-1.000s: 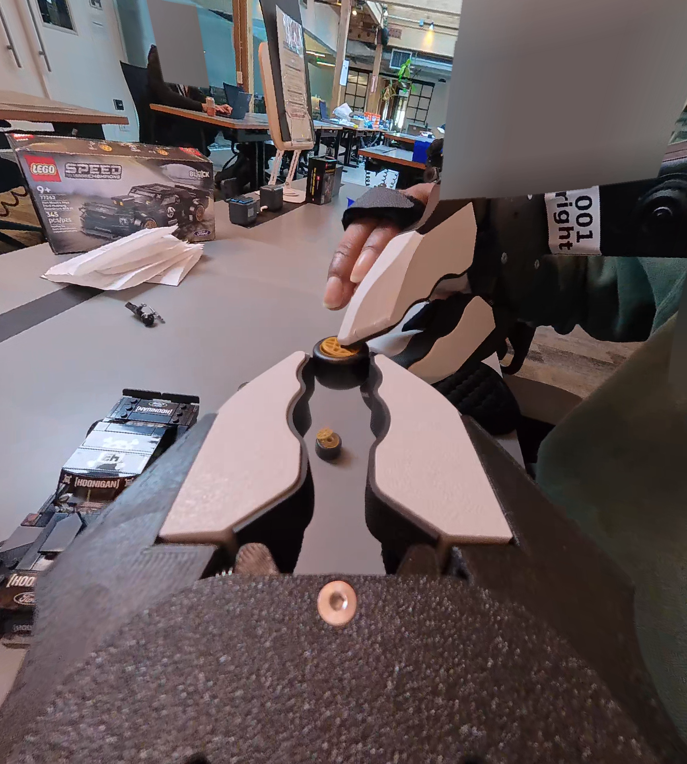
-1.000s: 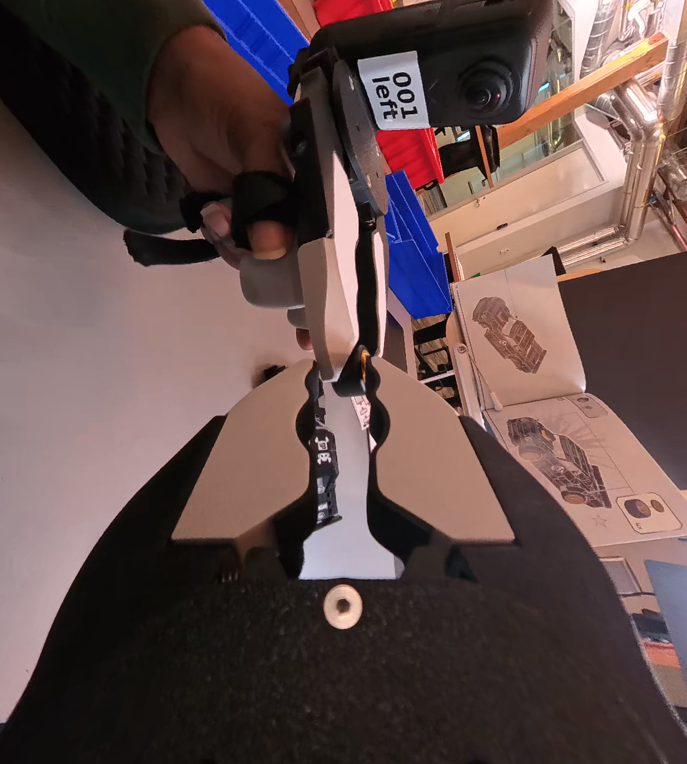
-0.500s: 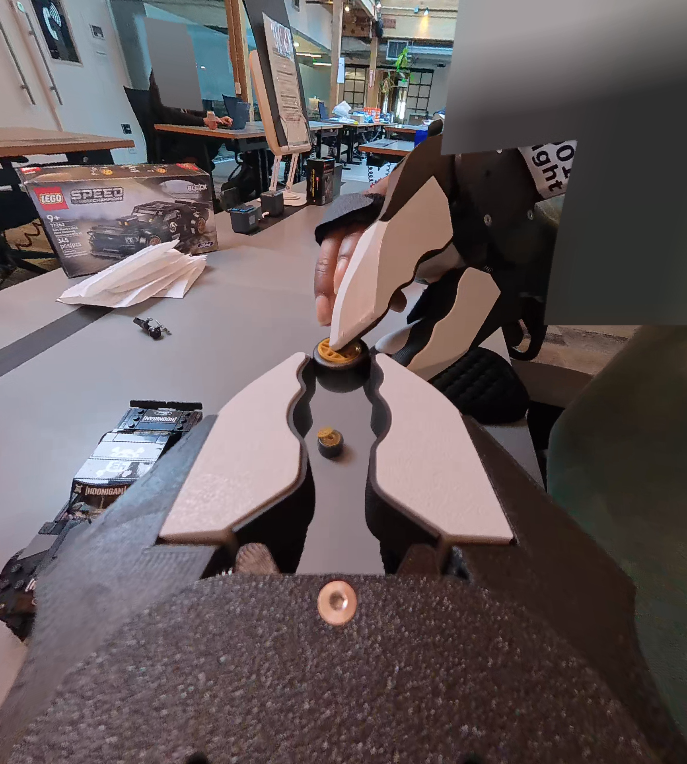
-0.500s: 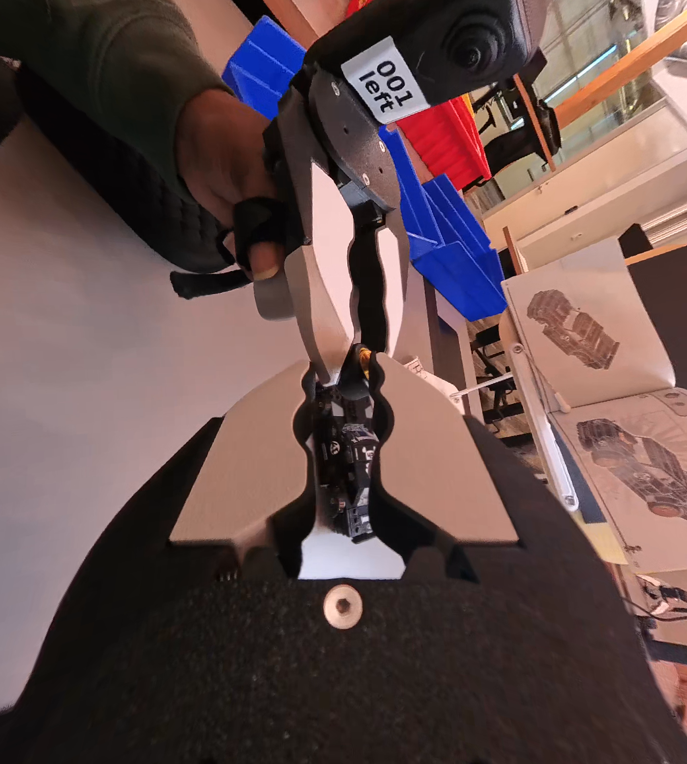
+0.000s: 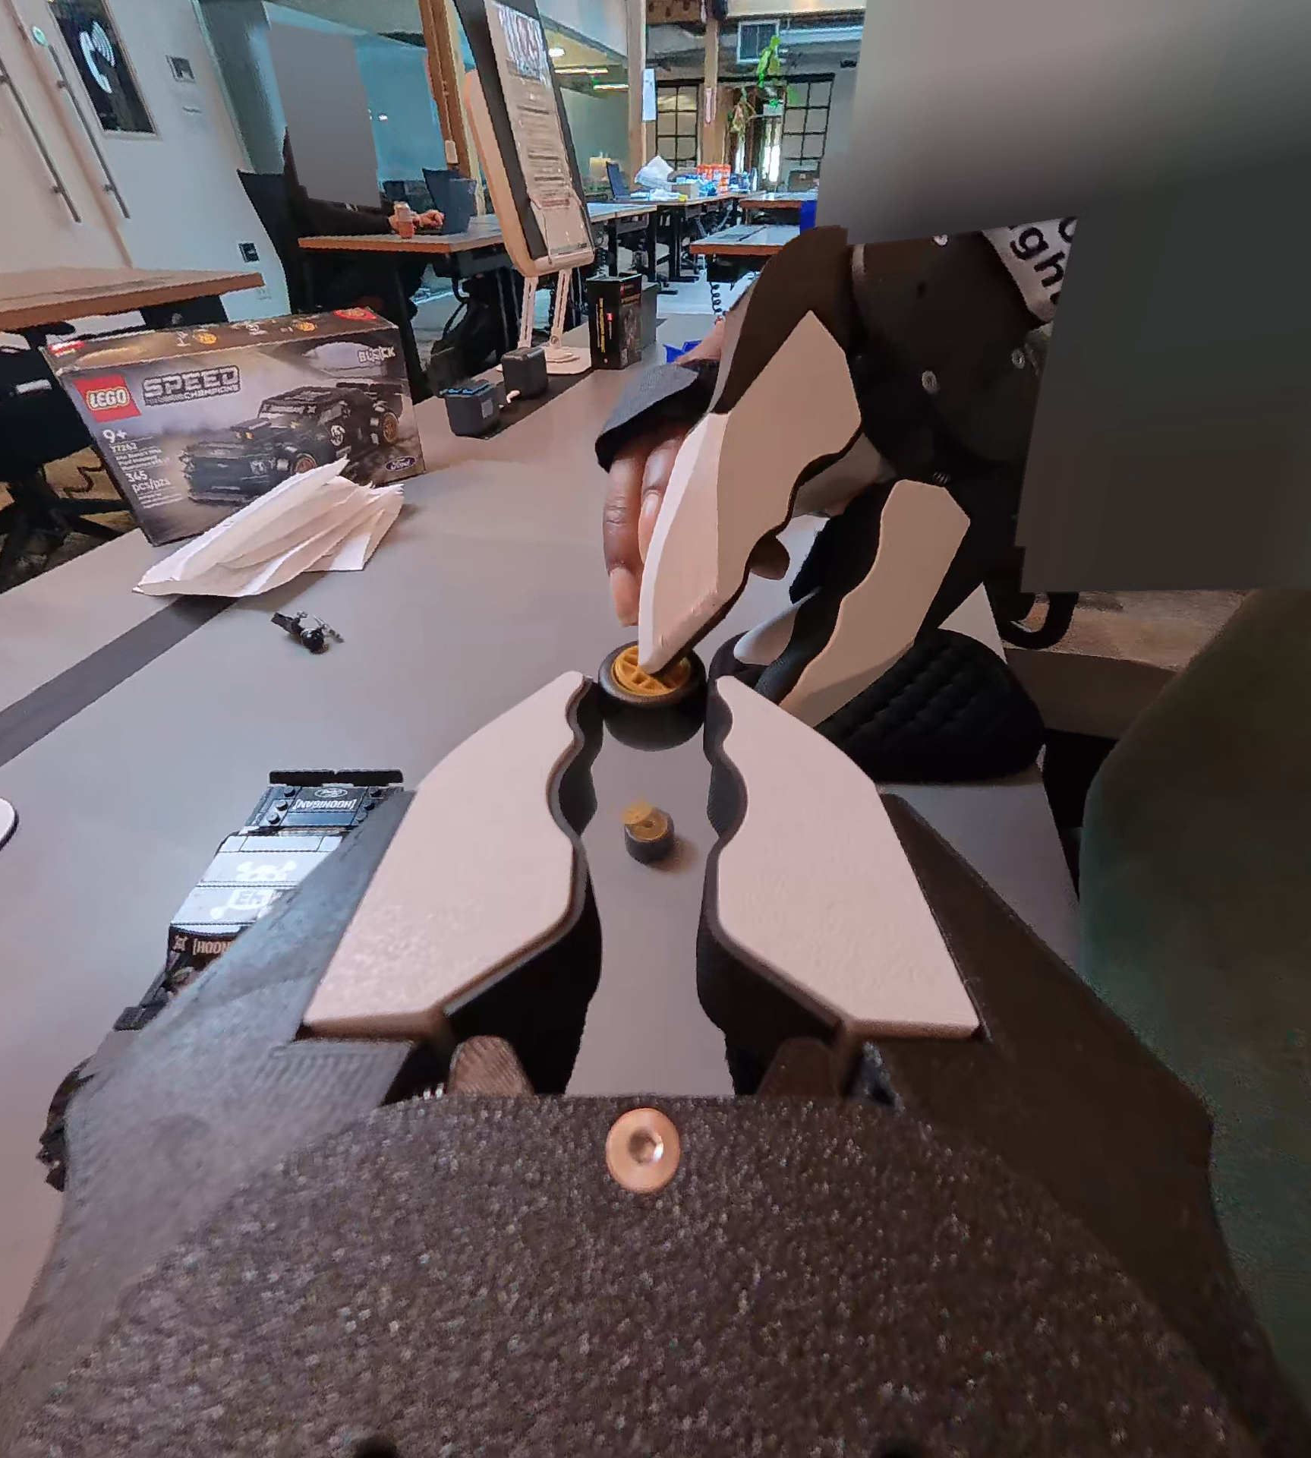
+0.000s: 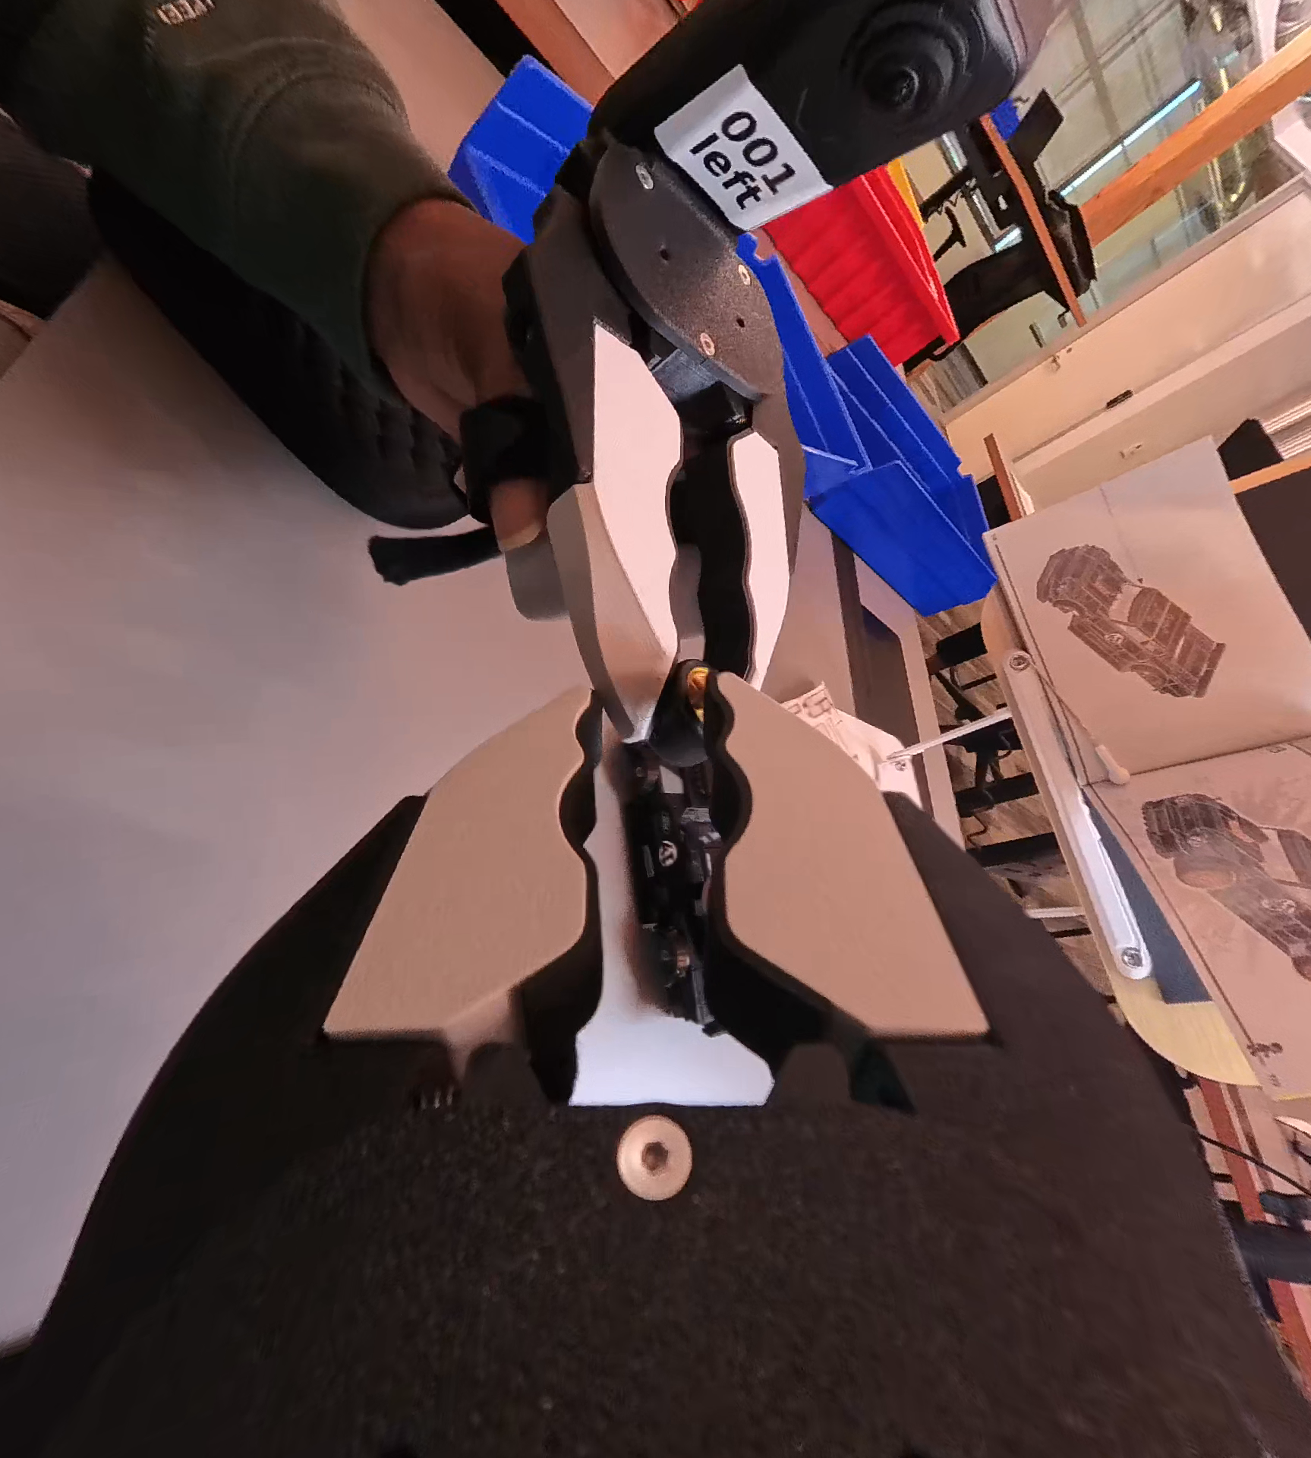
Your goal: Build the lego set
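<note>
The left tool (image 5: 650, 698) is clamped on a black wheel (image 5: 650, 710) with a gold hub, above the grey tabletop (image 5: 439, 600). The right tool (image 5: 731, 655) stands apart, one finger (image 5: 715, 521) pressing on the hub. A smaller wheel (image 5: 648, 835) lies below, and the black car (image 5: 273, 860) sits left.

Black wheel (image 6: 679, 730) pinched at left gripper (image 6: 687, 694) tips, against right gripper (image 6: 656, 710) jaws.
</note>
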A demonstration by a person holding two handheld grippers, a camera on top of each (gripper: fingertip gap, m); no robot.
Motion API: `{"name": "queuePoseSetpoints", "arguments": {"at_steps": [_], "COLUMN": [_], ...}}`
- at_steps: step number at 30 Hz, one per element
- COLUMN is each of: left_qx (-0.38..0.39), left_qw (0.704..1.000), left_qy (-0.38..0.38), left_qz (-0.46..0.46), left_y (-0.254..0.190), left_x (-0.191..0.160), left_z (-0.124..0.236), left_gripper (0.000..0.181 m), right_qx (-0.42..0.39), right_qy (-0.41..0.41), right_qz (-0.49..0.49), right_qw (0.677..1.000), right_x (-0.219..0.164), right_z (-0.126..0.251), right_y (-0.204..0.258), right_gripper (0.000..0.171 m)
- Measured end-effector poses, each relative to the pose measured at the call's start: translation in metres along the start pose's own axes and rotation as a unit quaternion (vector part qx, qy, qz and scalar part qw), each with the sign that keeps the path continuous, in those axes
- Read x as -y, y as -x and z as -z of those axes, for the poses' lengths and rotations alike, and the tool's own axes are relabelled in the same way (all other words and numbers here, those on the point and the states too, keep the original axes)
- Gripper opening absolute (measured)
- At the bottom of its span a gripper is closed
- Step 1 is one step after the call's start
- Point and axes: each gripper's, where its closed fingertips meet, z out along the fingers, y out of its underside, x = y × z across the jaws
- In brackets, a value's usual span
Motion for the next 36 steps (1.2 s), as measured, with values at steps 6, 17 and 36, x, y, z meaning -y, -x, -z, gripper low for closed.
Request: {"name": "queuePoseSetpoints", "arguments": {"at_steps": [6,17,36], "left_qx": [-0.007,-0.014,-0.025], "left_qw": [1.000,0.998,0.998], "left_qy": [0.013,0.054,0.065], "left_qz": [-0.018,-0.026,0.000], "left_y": [-0.008,-0.008,-0.009], "left_x": [-0.006,-0.017,-0.017], "left_z": [0.000,-0.001,0.003], "left_gripper": [0.025,0.026,0.026], "right_qx": [0.037,0.046,0.032], "right_qy": [-0.002,-0.005,0.013], "right_qz": [-0.036,-0.063,-0.007], "right_qw": [0.999,0.997,0.999], "right_x": [0.002,0.004,0.001], "right_z": [0.001,0.002,0.001], "right_y": [0.012,0.015,0.015], "right_gripper": [0.025,0.030,0.033]}}
